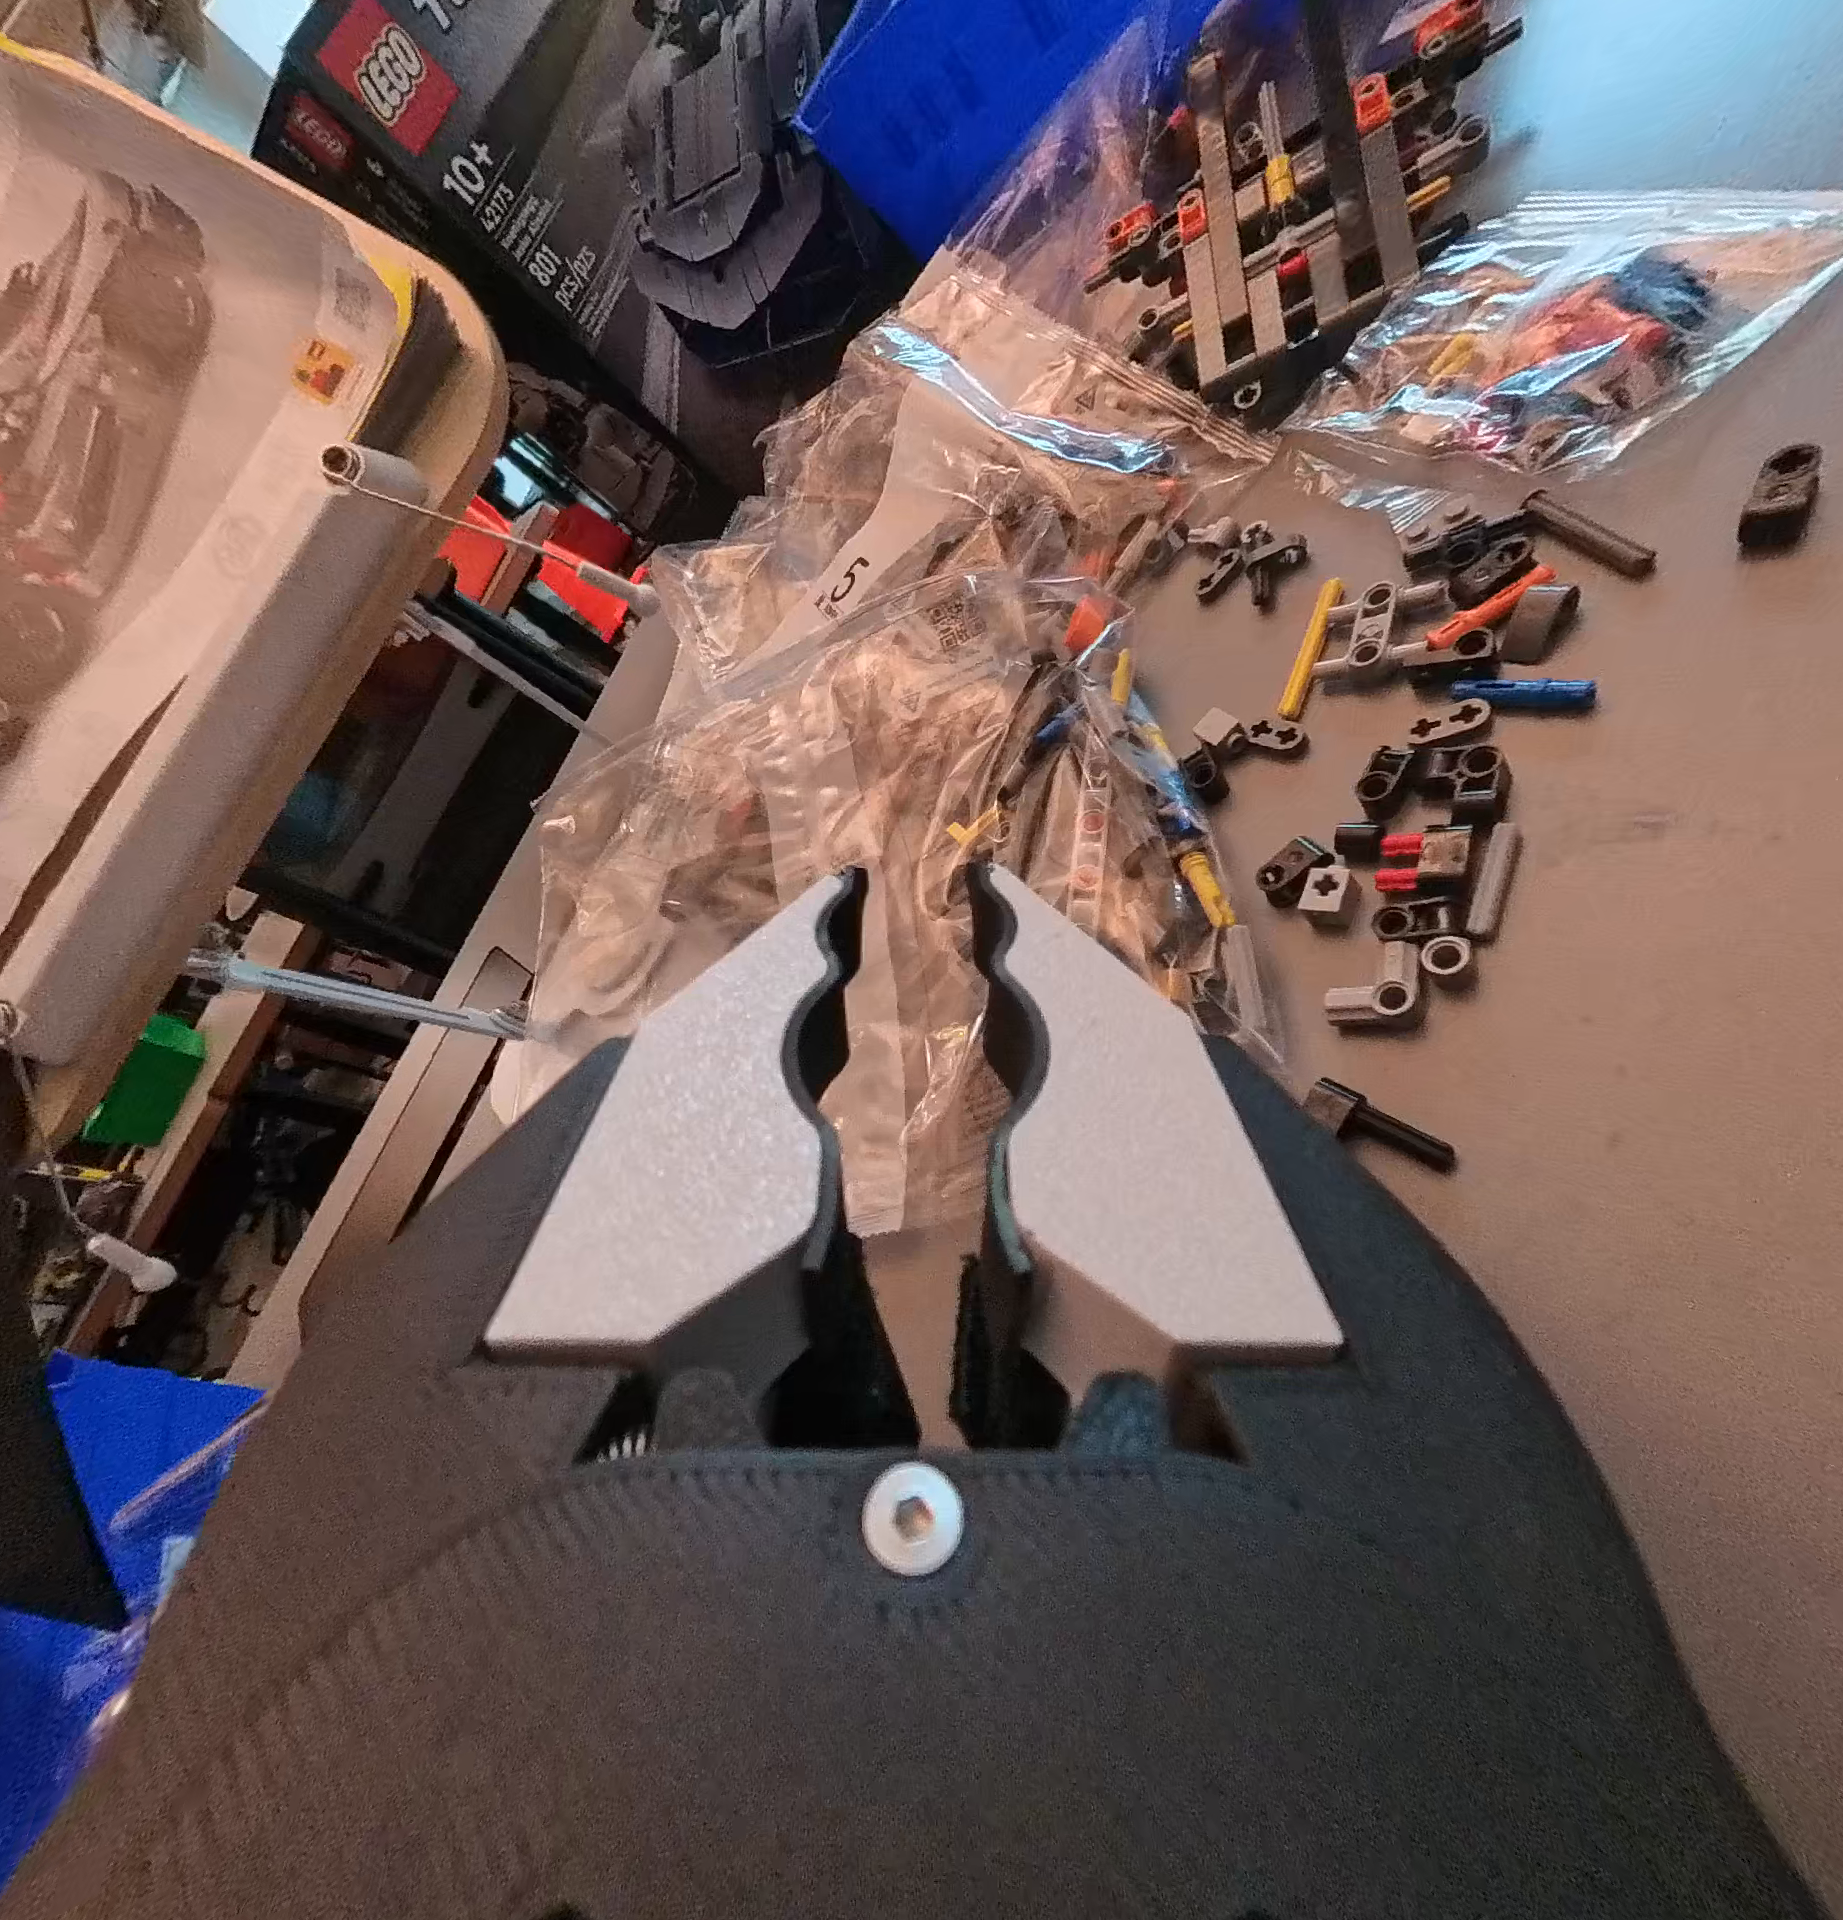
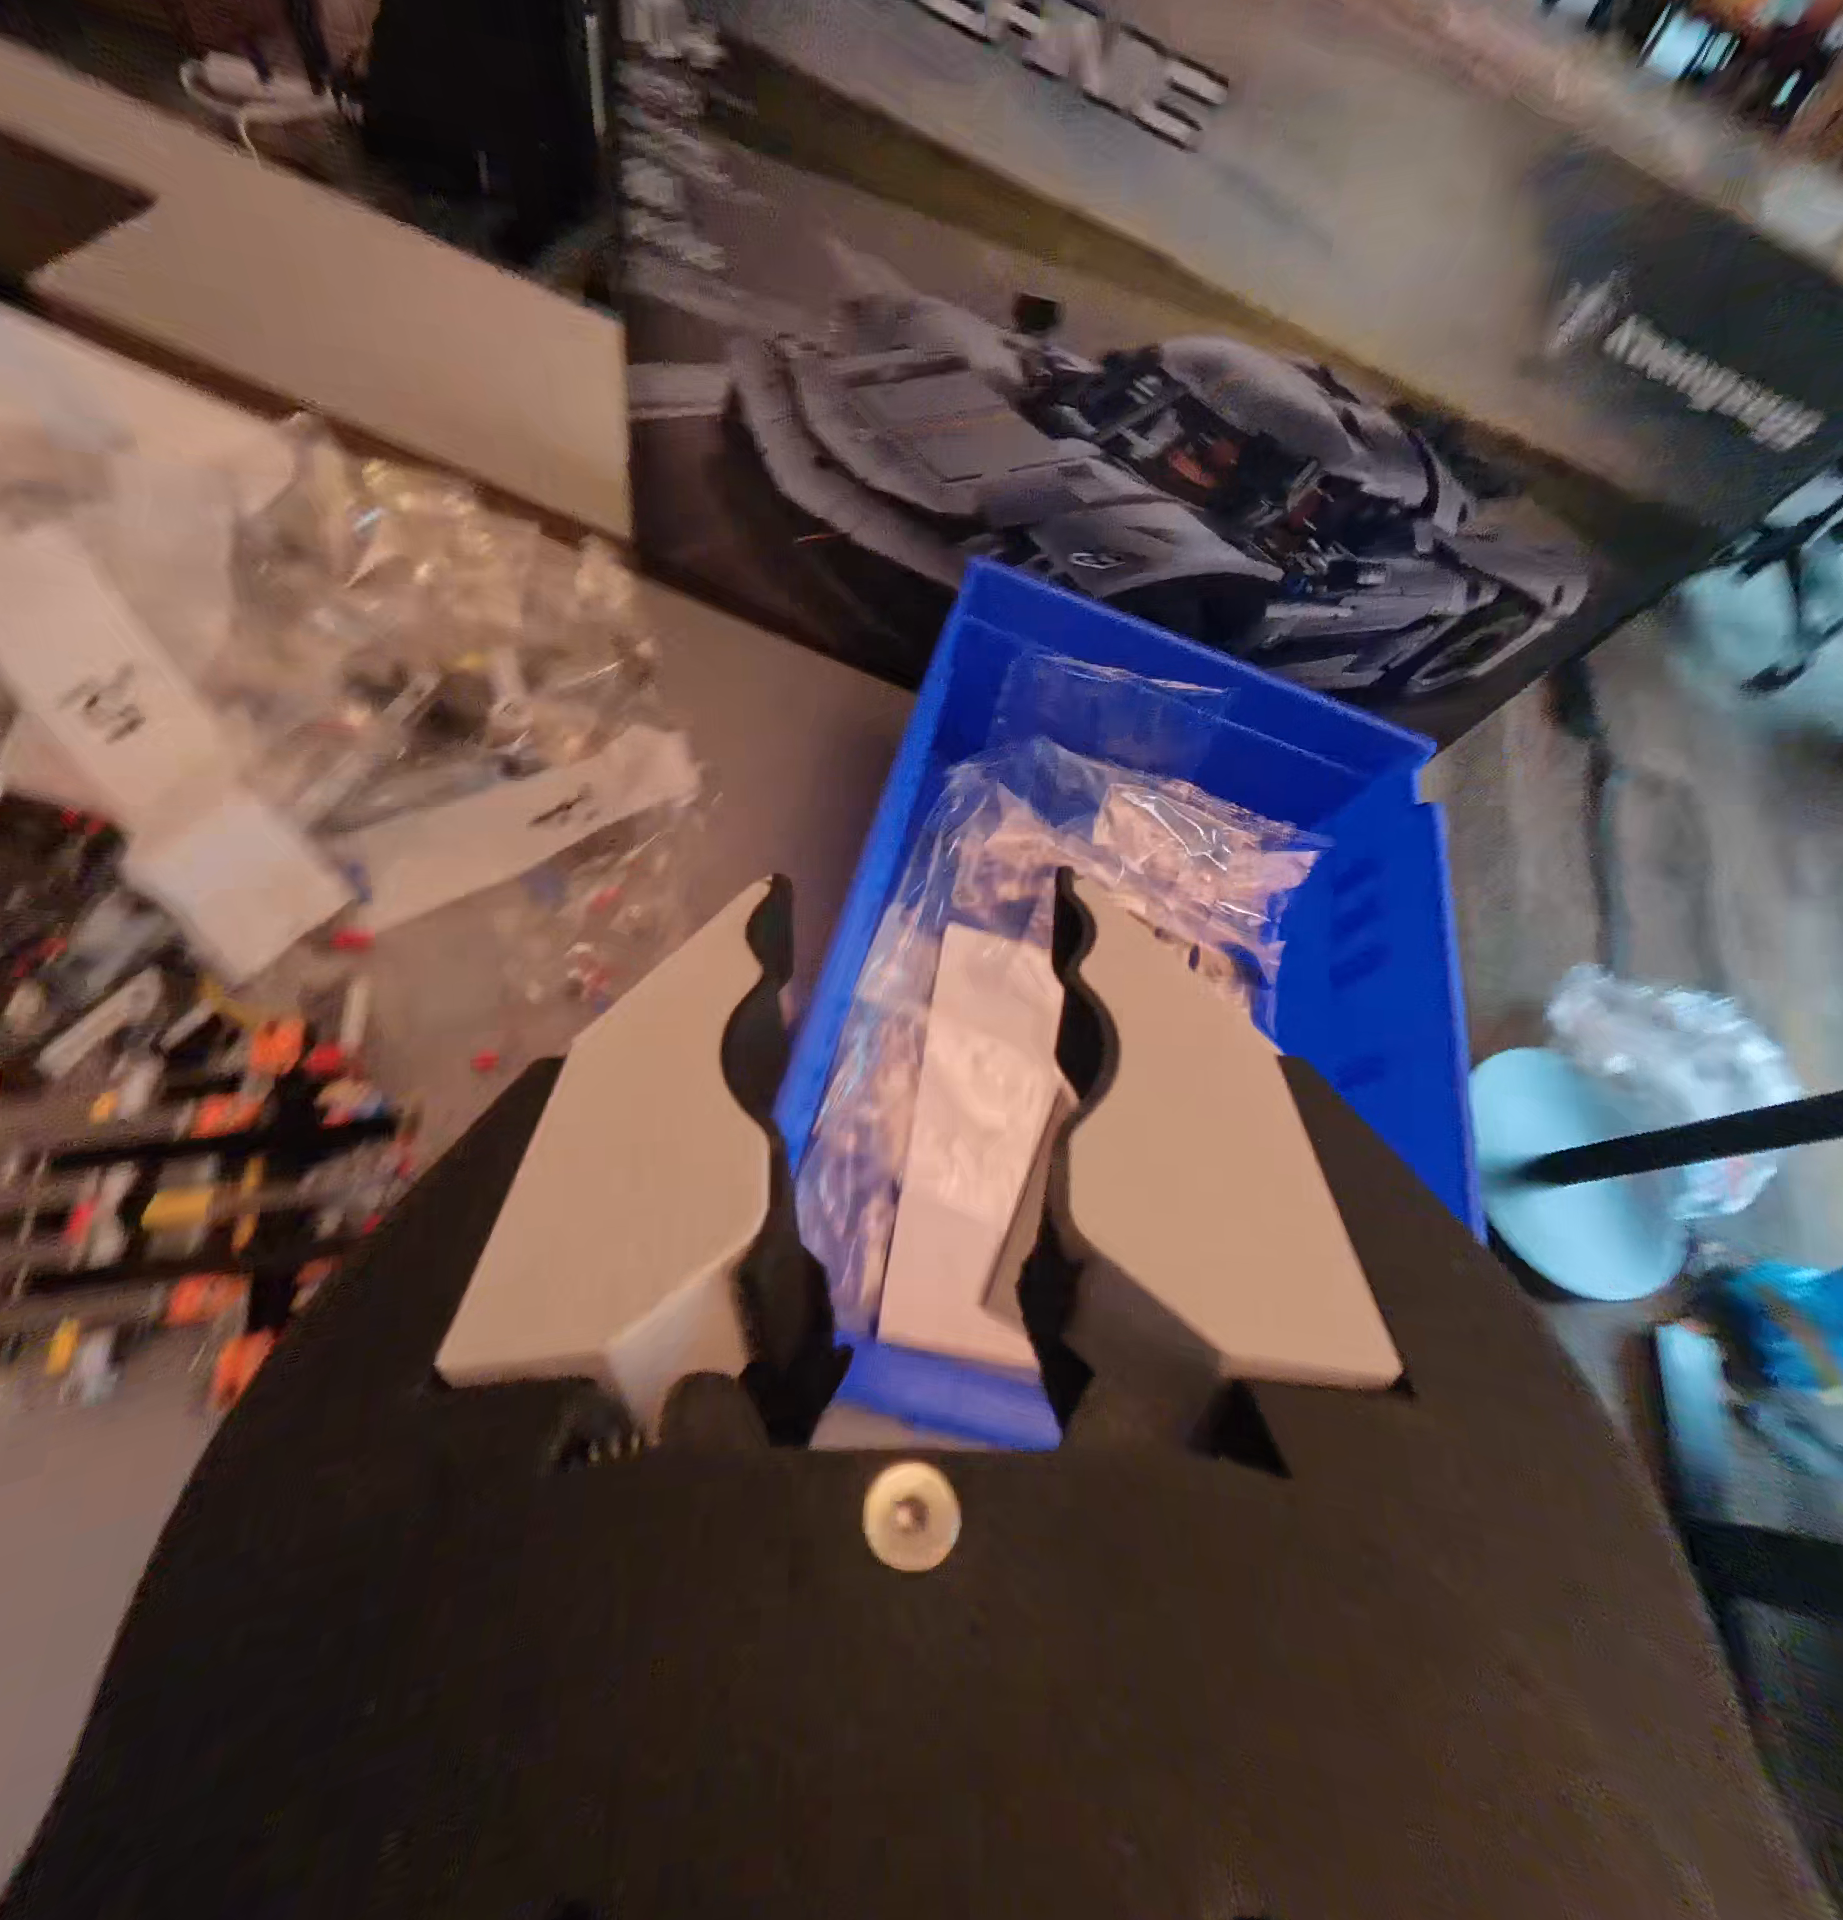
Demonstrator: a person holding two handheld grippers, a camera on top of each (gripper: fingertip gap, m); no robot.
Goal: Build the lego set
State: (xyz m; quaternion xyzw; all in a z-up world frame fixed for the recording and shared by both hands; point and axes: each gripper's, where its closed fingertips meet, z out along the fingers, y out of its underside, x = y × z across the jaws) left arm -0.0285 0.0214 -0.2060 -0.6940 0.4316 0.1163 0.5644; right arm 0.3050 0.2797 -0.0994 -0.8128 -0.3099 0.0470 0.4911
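Bags (image 1: 896,727) may be snagged w/ left tool (image 1: 915,883) narrowly parted, empty; right tool (image 2: 917,894) wide over bin (image 2: 1353,935).

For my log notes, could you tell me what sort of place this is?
Probably a hobby room or workshop table: loose building pieces and plastic bags on it, set boxes behind, cluttered shelves beside.
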